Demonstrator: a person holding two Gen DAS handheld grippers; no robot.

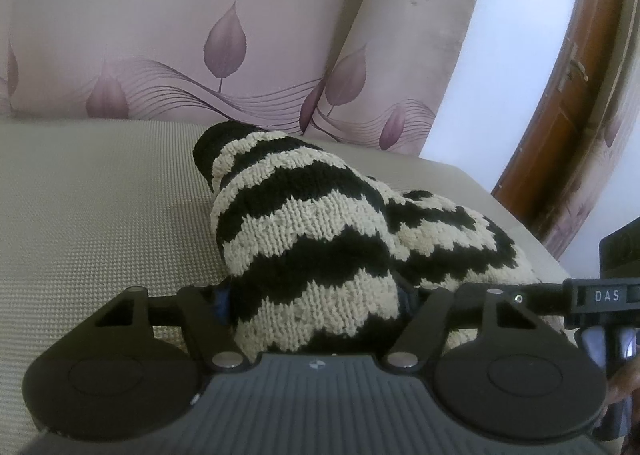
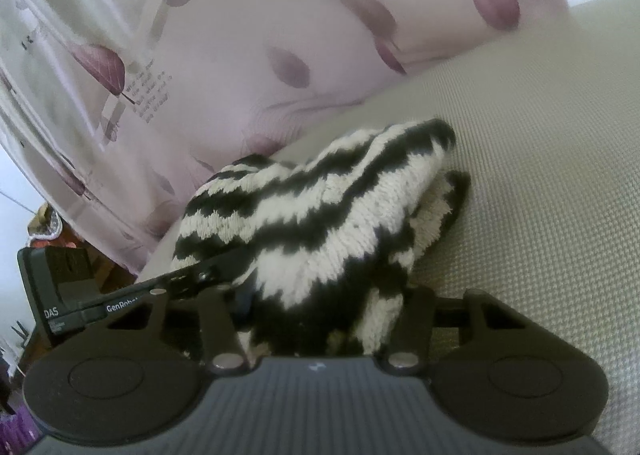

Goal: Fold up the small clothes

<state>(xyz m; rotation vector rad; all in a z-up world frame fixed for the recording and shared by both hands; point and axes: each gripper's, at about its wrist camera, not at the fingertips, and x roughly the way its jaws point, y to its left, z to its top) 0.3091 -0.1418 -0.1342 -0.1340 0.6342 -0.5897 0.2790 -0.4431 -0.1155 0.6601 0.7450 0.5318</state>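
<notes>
A black and cream zigzag-striped knit garment (image 1: 320, 223) lies bunched in a heap on the beige sofa seat (image 1: 100, 215). My left gripper (image 1: 316, 295) has its jaws against both sides of the near end of the knit. The fabric fills the gap and hides the fingertips. In the right wrist view the same garment (image 2: 320, 215) rises from between the jaws of my right gripper (image 2: 324, 295), which also pinch it. The left gripper's finger (image 2: 208, 271) lies against the knit from the left. The right gripper's body (image 1: 600, 297) shows at the left wrist view's right edge.
Pink back cushions with a purple leaf print (image 1: 160, 35) stand behind the seat. A brown wooden door (image 1: 560, 115) and white wall are to the right. The seat (image 2: 540, 175) stretches to the right of the garment.
</notes>
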